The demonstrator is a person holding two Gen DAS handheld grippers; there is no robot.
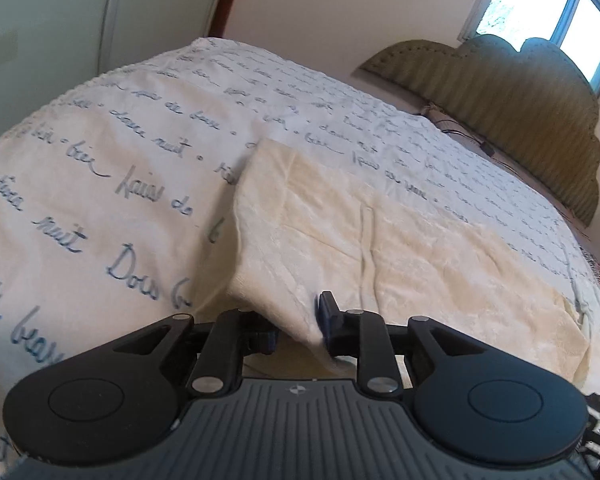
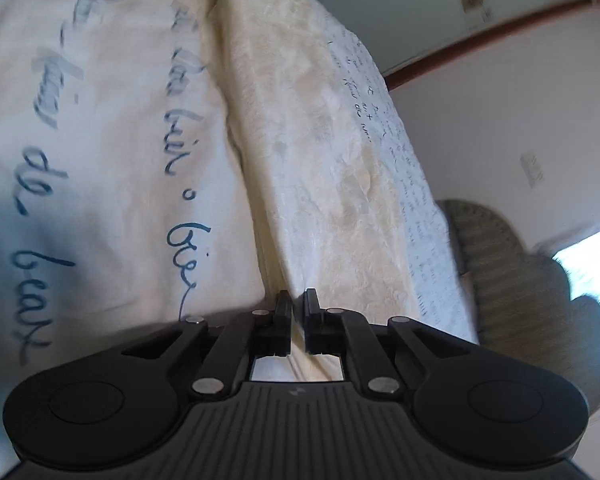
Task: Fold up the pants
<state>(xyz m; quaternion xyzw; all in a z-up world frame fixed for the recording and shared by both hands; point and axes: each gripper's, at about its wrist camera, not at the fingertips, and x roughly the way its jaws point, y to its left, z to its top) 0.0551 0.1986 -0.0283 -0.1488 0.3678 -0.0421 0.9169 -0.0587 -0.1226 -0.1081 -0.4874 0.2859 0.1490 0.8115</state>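
The left gripper (image 1: 300, 326) stands partly open, a corner fold of the cream pants (image 1: 364, 240) lying between its fingers; whether the pads press the cloth cannot be told. From there the pants stretch away across the bed, lying flat on the white blanket (image 1: 100, 168) with blue script. The right gripper (image 2: 298, 320) has its jaws nearly together, pinching an edge of the pants (image 2: 320, 140), which run forward from its fingertips along the blanket (image 2: 100, 140).
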